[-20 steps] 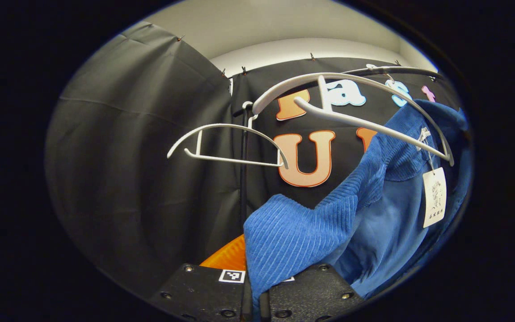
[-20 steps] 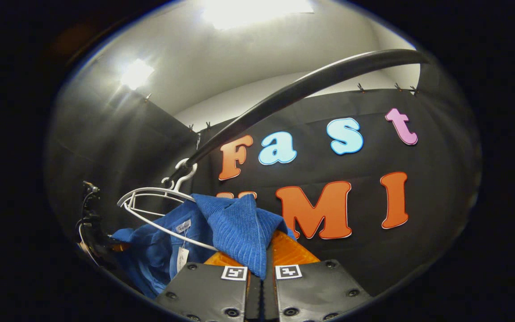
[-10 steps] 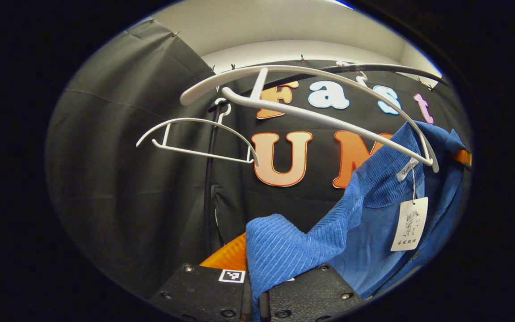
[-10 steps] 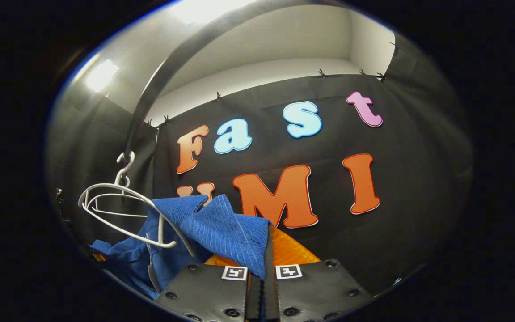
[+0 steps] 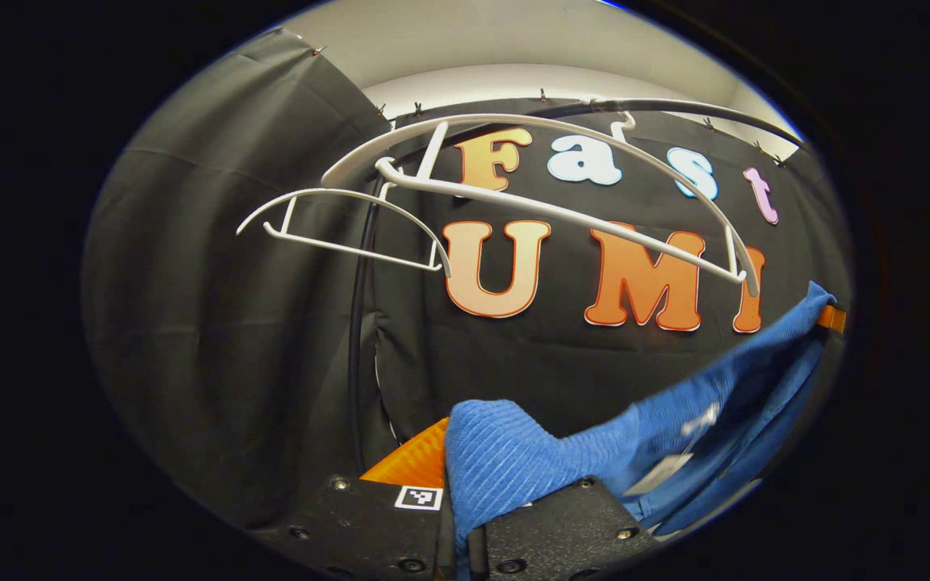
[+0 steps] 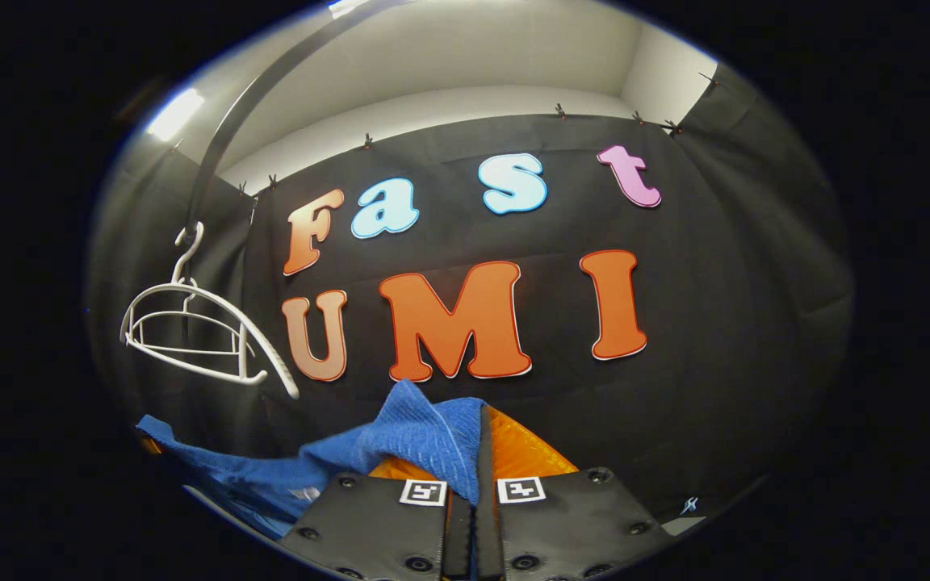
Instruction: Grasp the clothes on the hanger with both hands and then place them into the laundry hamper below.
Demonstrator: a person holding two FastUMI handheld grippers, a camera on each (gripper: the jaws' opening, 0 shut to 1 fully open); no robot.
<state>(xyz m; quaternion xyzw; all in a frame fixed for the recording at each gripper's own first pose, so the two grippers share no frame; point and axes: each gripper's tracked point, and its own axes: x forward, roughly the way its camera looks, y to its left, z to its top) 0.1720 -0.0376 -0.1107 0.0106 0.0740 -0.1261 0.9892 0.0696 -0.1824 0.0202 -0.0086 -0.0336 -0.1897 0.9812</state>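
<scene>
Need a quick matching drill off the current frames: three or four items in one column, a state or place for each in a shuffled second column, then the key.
Items
1. blue garment
2. near white hanger
3. far white hanger
4. black rail

States
A. bare, hooked on the rail, closest to the left gripper
B. pinched at both ends, hanging below the hangers
C. curved overhead, carrying the hooks
D. bare, smaller in the left gripper view, beside the black pole

Pairs: 1-B, 2-A, 3-D, 4-C

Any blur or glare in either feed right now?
Left gripper view: the garment smears with motion blur near its tag; hangers sharp, bowed by the fisheye. Right gripper view: a ceiling light glares at upper left; the garment's far edge is soft.
</scene>
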